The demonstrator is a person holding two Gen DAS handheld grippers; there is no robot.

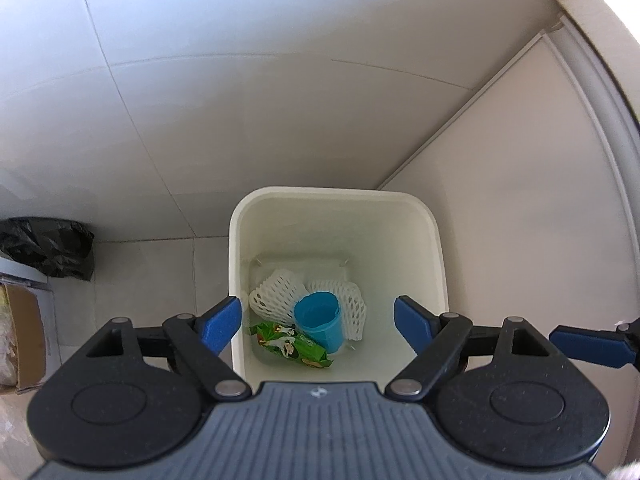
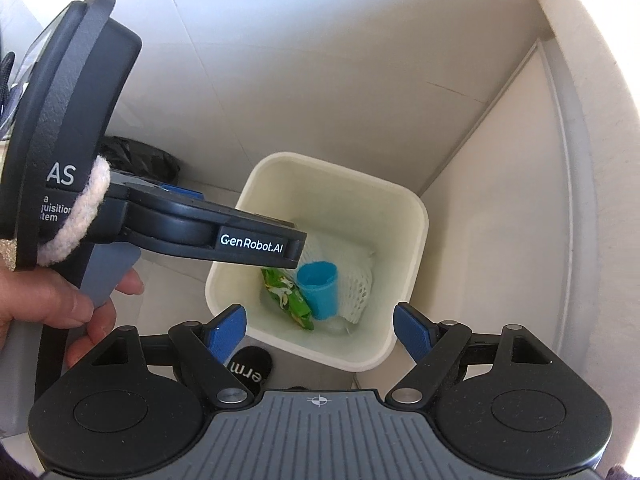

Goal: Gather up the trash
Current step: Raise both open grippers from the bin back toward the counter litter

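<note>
Hovering over the white bin, the left gripper and right gripper both gape wide, grasping nothing — the blue cup, green wrapper and white foam nets lie on the bin's floor.

Both claws agape, downward-pointing.

A white square bin stands open on the floor in a corner. At its bottom a blue cup lies on its side against two white foam nets, with a green snack wrapper just beside it, nearer.
</note>
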